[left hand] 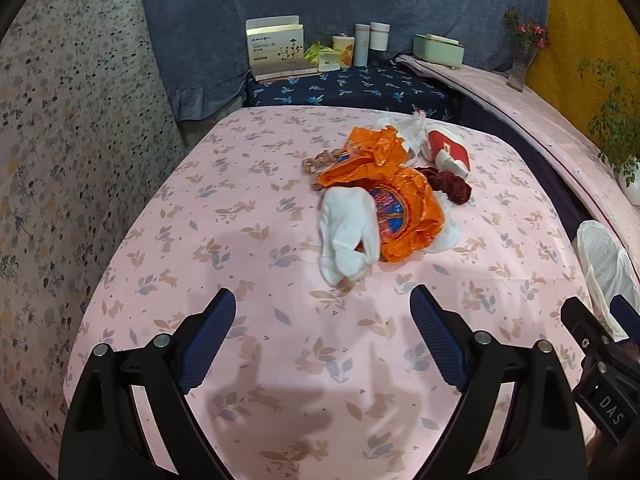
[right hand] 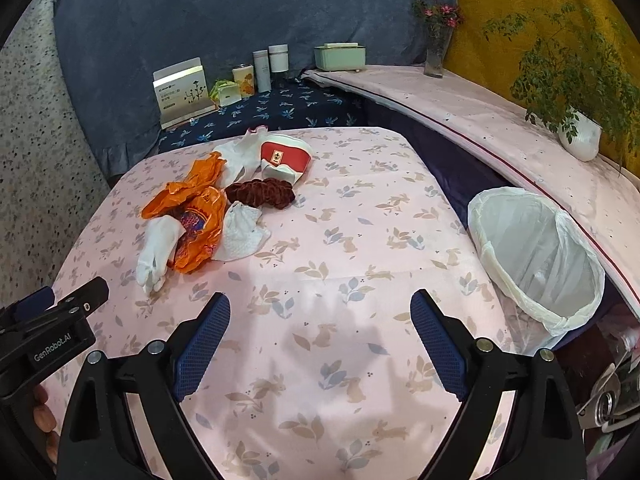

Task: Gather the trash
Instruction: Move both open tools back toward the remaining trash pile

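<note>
Pink tablecloth (right hand: pixel 360 240), one orange bag (right hand: pixel 196 216), one lined bin (right hand: pixel 536 256), both grippers' fingers (left hand: pixel 208 344) (right hand: pixel 440 344) released, empty.

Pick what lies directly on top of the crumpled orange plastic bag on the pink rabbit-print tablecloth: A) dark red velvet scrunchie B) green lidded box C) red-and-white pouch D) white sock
D: the white sock lies draped over the near edge of the crumpled orange plastic bag, while the dark red velvet scrunchie and the red-and-white pouch lie beside or behind the bag on the tablecloth.
</note>
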The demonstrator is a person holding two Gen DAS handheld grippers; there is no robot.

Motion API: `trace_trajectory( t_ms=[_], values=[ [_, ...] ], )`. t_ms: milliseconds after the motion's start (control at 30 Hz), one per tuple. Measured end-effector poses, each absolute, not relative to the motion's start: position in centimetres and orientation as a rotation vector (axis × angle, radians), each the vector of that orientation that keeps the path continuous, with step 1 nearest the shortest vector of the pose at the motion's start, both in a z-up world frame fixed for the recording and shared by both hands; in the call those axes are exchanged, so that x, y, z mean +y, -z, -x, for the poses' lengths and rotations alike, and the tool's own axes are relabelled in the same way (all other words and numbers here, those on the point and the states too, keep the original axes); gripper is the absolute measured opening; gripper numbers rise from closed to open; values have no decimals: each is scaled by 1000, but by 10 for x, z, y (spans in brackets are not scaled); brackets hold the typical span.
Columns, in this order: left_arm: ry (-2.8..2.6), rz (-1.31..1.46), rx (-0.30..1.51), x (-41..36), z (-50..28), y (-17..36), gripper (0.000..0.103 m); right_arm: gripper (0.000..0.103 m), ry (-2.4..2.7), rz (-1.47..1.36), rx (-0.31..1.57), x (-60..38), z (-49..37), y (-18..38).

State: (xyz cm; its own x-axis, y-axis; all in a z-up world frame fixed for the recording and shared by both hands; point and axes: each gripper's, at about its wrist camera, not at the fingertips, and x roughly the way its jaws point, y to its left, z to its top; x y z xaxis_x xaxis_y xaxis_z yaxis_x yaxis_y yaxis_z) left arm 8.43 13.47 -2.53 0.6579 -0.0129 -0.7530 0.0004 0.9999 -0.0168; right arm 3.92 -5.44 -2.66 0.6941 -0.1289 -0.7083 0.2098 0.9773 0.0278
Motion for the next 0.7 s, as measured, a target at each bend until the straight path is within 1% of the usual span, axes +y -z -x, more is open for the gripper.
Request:
trace_trajectory(
  t_ms=[300, 333, 367, 700],
  values=[
    [-6, 18, 878, 150, -93, 40, 85, 87, 191, -115, 796, -42, -49, 35],
    [-7, 20, 882, 153, -94, 42, 87, 87, 192, -120, 798, -41, -50, 36],
    [-8, 20, 883, 154, -95, 44, 90, 87, 195, -122, 800, -41, -51, 37],
    [-22, 63, 934, 172, -116, 64, 90, 87, 189, -124, 828, -34, -67, 47]
  ],
)
